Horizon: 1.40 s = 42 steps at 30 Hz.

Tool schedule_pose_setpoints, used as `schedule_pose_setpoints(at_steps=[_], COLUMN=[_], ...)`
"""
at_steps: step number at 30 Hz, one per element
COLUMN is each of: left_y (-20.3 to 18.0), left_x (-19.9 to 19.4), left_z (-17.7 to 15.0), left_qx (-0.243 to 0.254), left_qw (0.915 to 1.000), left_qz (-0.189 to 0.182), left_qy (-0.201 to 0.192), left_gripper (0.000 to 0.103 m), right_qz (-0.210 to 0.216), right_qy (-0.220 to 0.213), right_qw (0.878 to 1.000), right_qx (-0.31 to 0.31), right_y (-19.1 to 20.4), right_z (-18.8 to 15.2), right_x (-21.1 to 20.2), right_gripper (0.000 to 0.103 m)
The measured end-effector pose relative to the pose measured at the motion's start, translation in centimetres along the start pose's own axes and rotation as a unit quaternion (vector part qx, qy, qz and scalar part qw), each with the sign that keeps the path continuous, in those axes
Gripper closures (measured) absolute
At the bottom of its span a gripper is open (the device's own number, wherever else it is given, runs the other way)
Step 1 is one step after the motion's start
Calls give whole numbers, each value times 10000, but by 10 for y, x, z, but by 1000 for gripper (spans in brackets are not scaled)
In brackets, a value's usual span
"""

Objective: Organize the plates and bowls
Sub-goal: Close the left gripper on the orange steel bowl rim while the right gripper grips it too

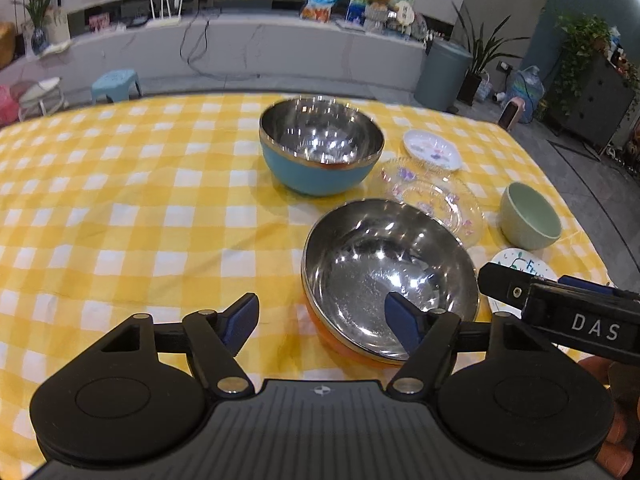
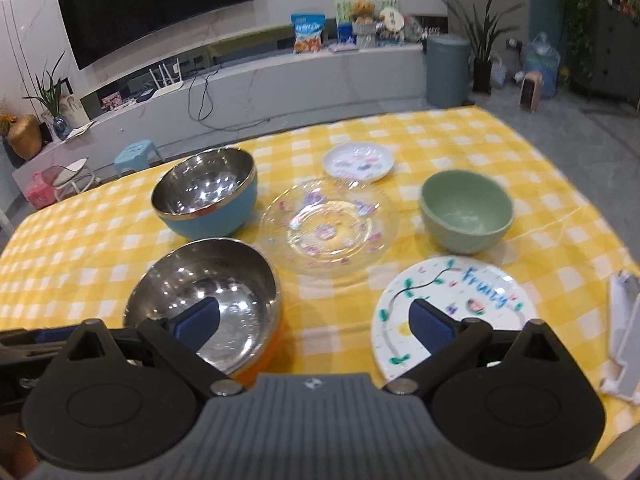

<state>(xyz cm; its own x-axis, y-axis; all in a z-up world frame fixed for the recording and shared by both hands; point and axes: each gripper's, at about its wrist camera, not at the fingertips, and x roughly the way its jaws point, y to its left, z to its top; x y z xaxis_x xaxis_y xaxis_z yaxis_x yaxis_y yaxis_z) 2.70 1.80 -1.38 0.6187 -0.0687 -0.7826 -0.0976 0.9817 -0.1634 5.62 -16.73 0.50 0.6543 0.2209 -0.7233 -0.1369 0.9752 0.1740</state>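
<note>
Both sets of jaws stand wide apart with nothing pressed between the pads: the left gripper (image 1: pixel 322 322) hangs over the near rim of the orange steel bowl (image 1: pixel 390 276), its right pad inside the bowl's outline, and the right gripper (image 2: pixel 316 318) spans the gap between that bowl and the painted plate (image 2: pixel 456 304). Everything sits on a table under a yellow-and-white checked cloth (image 2: pixel 100 240), in a living room with a wall television (image 2: pixel 152 4), a long grey-white media bench (image 2: pixel 260 80), potted plants, a grey bin (image 2: pixel 446 70) and a small blue stool (image 2: pixel 138 156). Three bowls are out: the orange one, a blue steel bowl (image 2: pixel 208 196) just behind it, and a green bowl (image 2: pixel 466 210) well to its right. Three plates too: a clear glass plate (image 2: pixel 328 226) between the bowls, a small white plate (image 2: pixel 358 161) behind the glass one, and the painted plate in front of the green bowl.
</note>
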Motion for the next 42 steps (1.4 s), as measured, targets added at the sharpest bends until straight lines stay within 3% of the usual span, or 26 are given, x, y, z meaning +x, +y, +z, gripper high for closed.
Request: schedule_pose_setpoints(at_steps=[6,11,18,26,30,42], left_y=[0,4,8,8,9,7], left_x=[12,19,33,42,44,44], left_z=[2,6,8,10,9,7], left_qx=[93,37,-75,-67,-102,-97], left_qw=[9997,9995,9992,9990,9990,9986], left_qz=[158,172,109,106,-30,-159], left_qy=[189,261,370,423,439,502], left_gripper=[23,30,30,41,49,84], right_qz=[349,276,236,263,369,452], right_qy=[297,508,894,1120,1273,1281], right_qw=[9989,9980,9953,9929,9909,9906], right_qx=[-21,-242,-294,-306,-237,-180], right_y=[7,17,23,26,26,26], right_z=[5,7,8,10,9,7], right_x=[13,31,57,74,82,84], right_gripper=[25,42,59,64,73,72])
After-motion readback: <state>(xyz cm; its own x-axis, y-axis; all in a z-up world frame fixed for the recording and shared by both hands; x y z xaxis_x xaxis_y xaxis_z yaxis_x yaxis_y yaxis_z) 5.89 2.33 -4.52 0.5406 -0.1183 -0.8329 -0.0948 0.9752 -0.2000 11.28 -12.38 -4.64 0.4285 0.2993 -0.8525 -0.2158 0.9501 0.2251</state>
